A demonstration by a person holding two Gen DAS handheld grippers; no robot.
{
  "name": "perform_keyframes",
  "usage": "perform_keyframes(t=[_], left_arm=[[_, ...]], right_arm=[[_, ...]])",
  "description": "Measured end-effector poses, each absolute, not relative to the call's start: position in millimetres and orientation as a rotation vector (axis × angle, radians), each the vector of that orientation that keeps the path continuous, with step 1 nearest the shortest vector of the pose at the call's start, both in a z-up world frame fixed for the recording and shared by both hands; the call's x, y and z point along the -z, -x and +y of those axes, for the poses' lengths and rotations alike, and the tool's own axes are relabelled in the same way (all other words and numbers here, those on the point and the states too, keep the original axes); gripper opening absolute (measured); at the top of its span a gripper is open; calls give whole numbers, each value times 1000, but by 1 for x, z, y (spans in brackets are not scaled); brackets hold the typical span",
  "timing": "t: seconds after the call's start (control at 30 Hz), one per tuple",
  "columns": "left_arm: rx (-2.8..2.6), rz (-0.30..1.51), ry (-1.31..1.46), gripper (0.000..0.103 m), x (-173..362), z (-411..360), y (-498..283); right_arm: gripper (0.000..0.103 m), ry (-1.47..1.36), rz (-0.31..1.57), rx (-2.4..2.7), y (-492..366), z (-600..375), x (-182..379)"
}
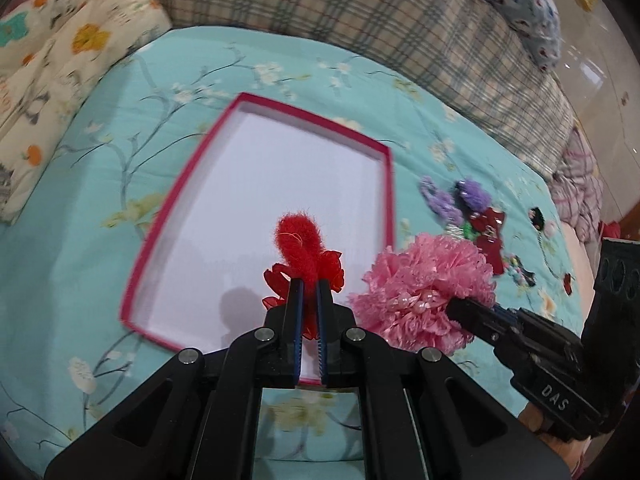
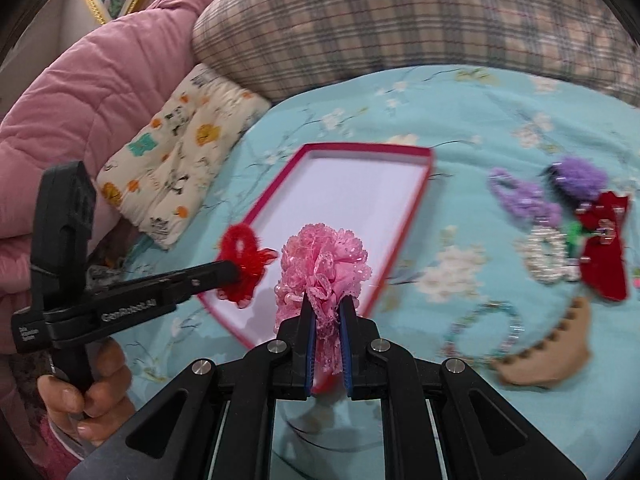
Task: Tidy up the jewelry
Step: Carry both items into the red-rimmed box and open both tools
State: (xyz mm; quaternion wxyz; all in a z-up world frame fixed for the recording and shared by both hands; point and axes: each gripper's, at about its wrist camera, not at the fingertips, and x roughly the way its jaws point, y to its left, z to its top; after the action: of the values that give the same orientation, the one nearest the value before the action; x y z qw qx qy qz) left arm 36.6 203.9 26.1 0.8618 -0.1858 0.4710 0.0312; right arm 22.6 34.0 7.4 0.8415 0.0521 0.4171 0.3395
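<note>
A shallow red-rimmed box (image 1: 387, 184) with a white inside lies on the turquoise bedspread; it also shows in the right wrist view (image 2: 427, 168). My left gripper (image 1: 309, 286) is shut on a red fuzzy hair tie (image 1: 300, 236) and holds it above the box's near end; the tie also shows in the right wrist view (image 2: 242, 256). My right gripper (image 2: 327, 300) is shut on a pink lace scrunchie (image 2: 324, 256), held beside the box's near right corner; the scrunchie also shows in the left wrist view (image 1: 424, 284).
More accessories lie to the right on the bedspread: purple fuzzy ties (image 2: 528, 196), a dark red clip (image 2: 606, 248), a pearl bracelet (image 2: 548, 256), a bead bracelet (image 2: 484, 332) and a beige claw clip (image 2: 548, 356). A printed cushion (image 2: 176, 152) and plaid pillow (image 2: 400, 20) lie behind.
</note>
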Motion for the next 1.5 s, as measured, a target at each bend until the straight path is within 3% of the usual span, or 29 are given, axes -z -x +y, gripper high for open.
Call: perform_keyframes(t=[0.4,0.87,1.03,1.17,1.23,1.3,1.37,1.5], left_arm=[[-117,1038,423,4,5,235,-36],[-117,1089,429,8,21,235,-40],[-76,1107,406,8,26,211,-39],[-85,1118,368,18,27,199,-36],[-93,1120,358,22,25,197,-35],[-106,1120,353,38,23,198,-33],[-120,1116,345,45,21,198,-30],[-134,1106,344,48,13,200,-24]], right_arm=[[10,-39,1031,-729,-33,85,47],[7,107,1034,-610,-39,66,56],[8,37,1057,-582,-52,36,55],[15,24,1061,-599,-49,33,53],[23,19,1060,-606,-46,33,51],[32,2,1060,-625,-44,34,49],[39,0,1051,-637,-41,36,46],[44,0,1024,-637,-36,32,37]])
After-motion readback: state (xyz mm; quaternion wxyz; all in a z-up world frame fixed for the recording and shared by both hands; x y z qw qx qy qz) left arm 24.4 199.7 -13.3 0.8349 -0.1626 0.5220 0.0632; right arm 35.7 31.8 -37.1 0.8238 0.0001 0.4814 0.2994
